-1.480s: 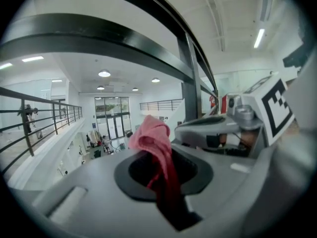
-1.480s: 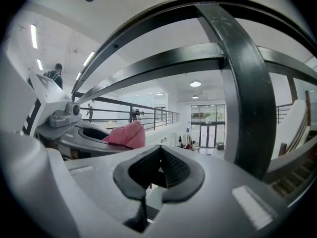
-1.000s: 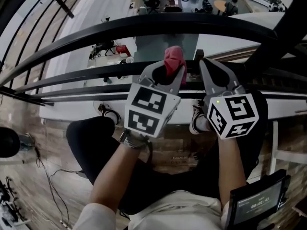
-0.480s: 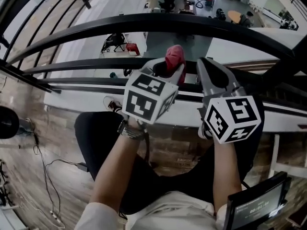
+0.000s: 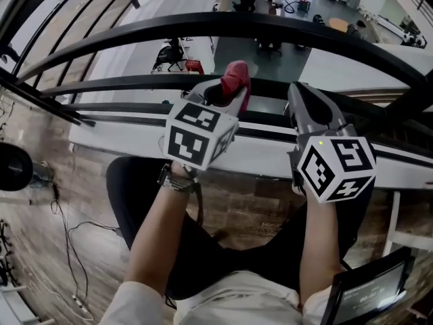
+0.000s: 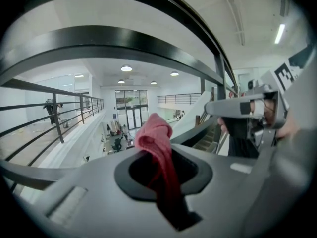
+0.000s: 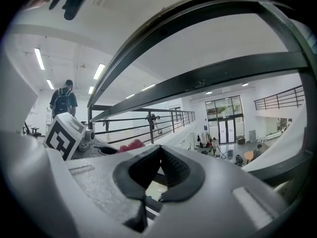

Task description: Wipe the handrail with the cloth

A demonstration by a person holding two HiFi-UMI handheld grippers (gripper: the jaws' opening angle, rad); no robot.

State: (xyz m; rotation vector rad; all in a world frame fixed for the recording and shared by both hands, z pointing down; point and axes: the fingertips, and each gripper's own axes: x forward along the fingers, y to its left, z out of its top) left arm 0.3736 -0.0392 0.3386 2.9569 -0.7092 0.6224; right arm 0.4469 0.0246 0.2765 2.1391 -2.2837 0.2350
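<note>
A thick black handrail (image 5: 270, 27) arcs across the top of the head view, with thinner black rails (image 5: 122, 84) below it. My left gripper (image 5: 229, 92) is shut on a red cloth (image 5: 234, 78), which bunches out past its tips just below the handrail, level with a lower rail. In the left gripper view the red cloth (image 6: 156, 138) runs up between the black pads (image 6: 195, 175), under the dark handrail (image 6: 124, 38). My right gripper (image 5: 308, 103) is beside it to the right, shut with nothing in it; its pads (image 7: 178, 170) meet. The red cloth (image 7: 130, 145) shows at its left.
Beyond the railing is a drop to a lower floor with desks and chairs (image 5: 264, 5). A white ledge (image 5: 122, 137) runs under the rails. A screen (image 5: 369, 293) sits at the lower right. A cable (image 5: 67, 235) lies on the wooden floor at left. A person (image 7: 63, 100) stands far off.
My left gripper has drifted a little left and up with the red cloth, widening the gap to the right gripper. The head camera has turned slightly. Both grippers stay shut.
</note>
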